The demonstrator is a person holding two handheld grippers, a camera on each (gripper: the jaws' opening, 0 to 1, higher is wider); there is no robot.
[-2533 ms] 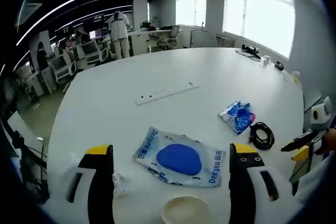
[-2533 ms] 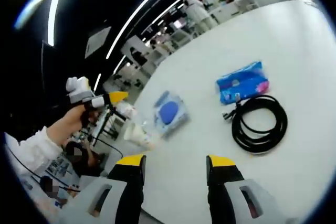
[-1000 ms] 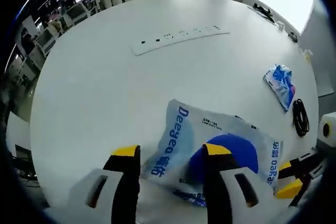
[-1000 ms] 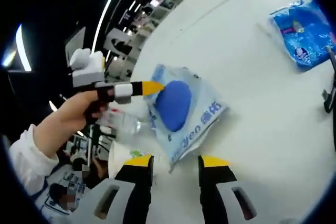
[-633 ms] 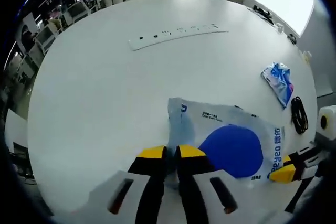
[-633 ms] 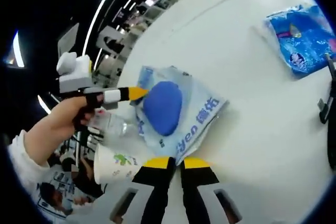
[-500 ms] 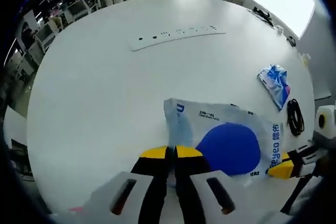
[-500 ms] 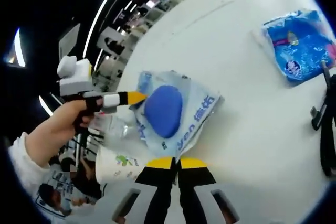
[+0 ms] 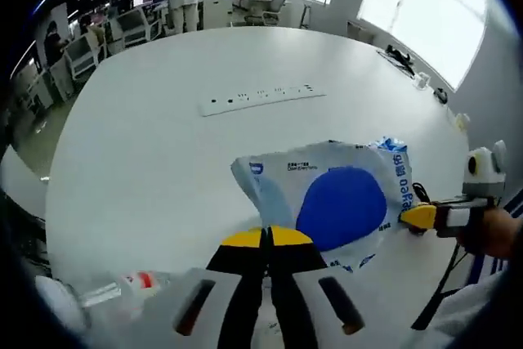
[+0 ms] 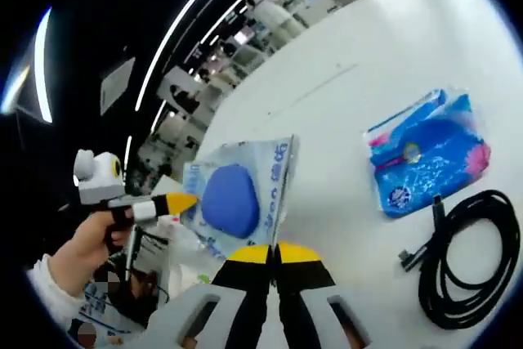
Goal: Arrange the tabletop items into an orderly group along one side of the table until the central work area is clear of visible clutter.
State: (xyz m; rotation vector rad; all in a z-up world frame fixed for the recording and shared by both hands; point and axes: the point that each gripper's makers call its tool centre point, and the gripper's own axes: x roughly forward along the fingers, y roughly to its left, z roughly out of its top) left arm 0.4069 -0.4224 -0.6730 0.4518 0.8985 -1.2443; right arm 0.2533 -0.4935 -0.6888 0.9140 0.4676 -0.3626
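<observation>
Clear bag (image 9: 327, 202) pinched between both tongs, lifted off table (image 9: 147, 153)

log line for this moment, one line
left claw: shut on clear plastic bag with blue pad | right claw: shut on same bag | bag: lifted off white table

Lifted clear packet (image 9: 327, 202), blue pad inside

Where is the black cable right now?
In the right gripper view, the cable lies coiled on the table at the right, just below the blue packet.
</observation>
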